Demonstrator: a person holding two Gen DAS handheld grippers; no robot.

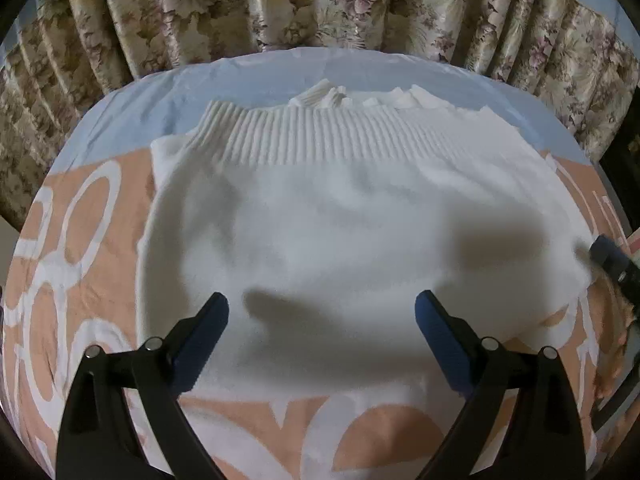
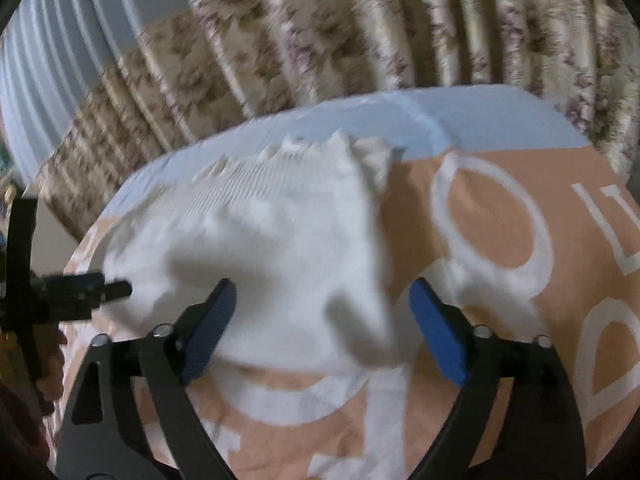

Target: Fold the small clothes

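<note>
On the bed (image 1: 100, 280), a white sweater (image 1: 340, 220) lies folded. Left tool (image 1: 322, 310) spread, empty, above its six-o'clock edge; right tool (image 2: 322, 300) spread, empty, at three o'clock.

One white sweater (image 1: 352, 216) lies ahead of the fingers, and one ribbed band (image 1: 320, 140) runs across its far edge. Two grippers show: the left gripper (image 1: 322, 308), with two blue-padded fingers (image 1: 200, 344) spread over the sweater's near part, and the right gripper (image 2: 322, 294), also with two fingers (image 2: 438, 328). One patterned bedsheet (image 1: 80, 240) lies beneath them. One flowered curtain (image 1: 320, 4) hangs beyond.
</note>
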